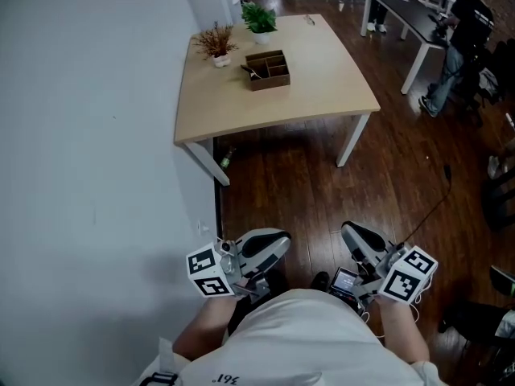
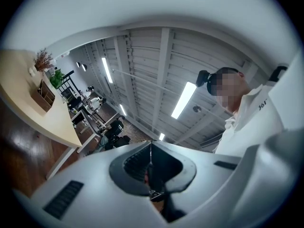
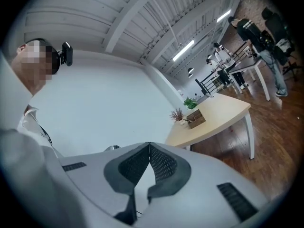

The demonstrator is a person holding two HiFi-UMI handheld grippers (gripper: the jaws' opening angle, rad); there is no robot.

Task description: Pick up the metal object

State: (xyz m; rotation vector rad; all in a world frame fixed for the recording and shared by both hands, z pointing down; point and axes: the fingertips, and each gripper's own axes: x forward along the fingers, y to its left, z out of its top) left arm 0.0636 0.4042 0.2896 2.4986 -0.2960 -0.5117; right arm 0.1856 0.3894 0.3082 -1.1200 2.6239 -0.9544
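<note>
A wooden compartment box stands on the light wooden table far ahead. A thin metal object sticks out of the box's left side. The box also shows small in the right gripper view, and again as a small box in the left gripper view. Both grippers are held close to the person's body, well short of the table. My left gripper is shut with nothing in it, its tips meeting. My right gripper is likewise shut and empty.
Two small potted plants stand behind the box. A white wall runs along the left. A small bottle lies under the table on dark wood floor. People and desks are at the back right.
</note>
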